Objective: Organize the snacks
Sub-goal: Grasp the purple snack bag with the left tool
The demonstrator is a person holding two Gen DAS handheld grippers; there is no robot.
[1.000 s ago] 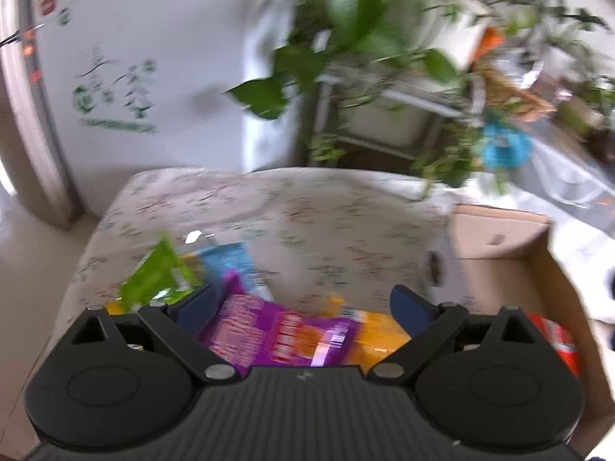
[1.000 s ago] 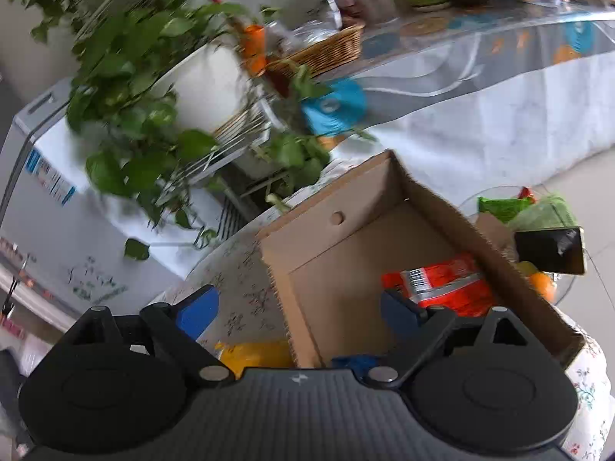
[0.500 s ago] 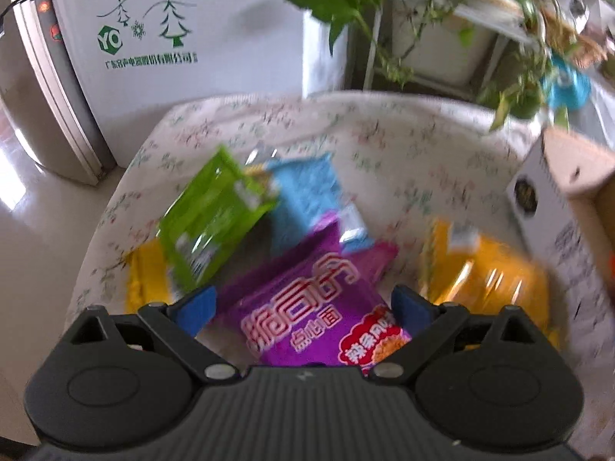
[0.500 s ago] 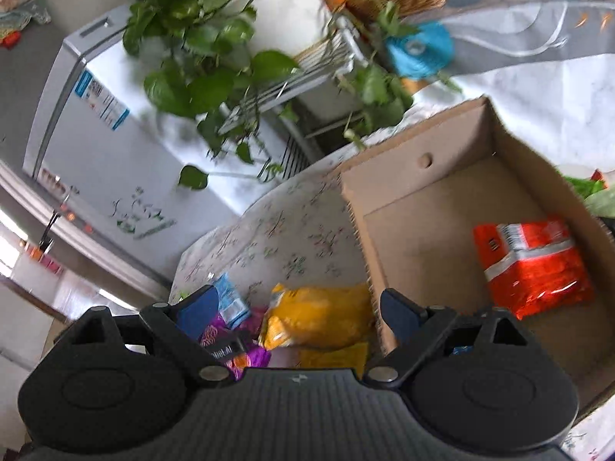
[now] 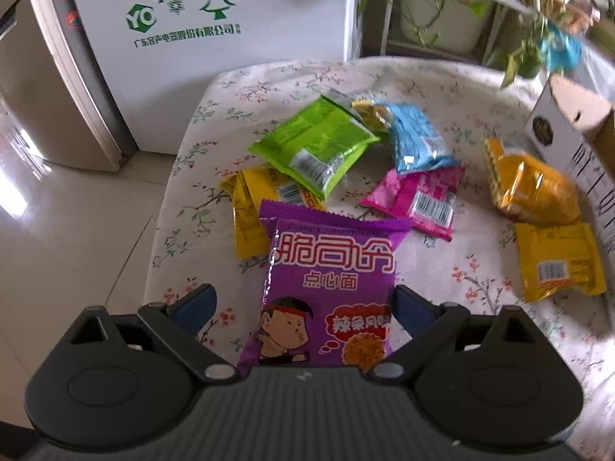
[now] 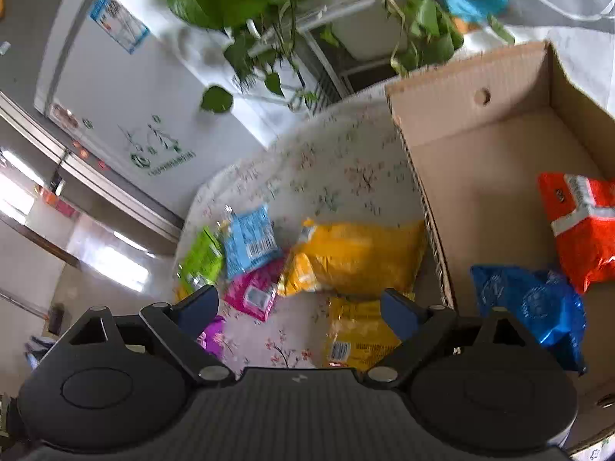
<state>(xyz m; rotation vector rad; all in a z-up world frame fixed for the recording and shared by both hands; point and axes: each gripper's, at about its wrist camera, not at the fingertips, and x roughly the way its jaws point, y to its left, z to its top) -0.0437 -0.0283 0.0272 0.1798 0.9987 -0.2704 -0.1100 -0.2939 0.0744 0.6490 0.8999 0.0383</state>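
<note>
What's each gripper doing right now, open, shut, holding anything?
Left gripper: open, holding nothing; the purple foil snack packet lies between its fingers.
Right gripper: open, holding nothing, above the flat yellow snack packet.

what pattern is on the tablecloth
White tablecloth with small pink and green floral sprigs; clearest in the left wrist view.

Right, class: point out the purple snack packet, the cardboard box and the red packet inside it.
purple snack packet (image 5: 330, 269), left wrist view, its printed front.
cardboard box (image 6: 472, 111), right wrist view, its far inner wall.
red packet (image 6: 576, 223), right wrist view, its middle.
</note>
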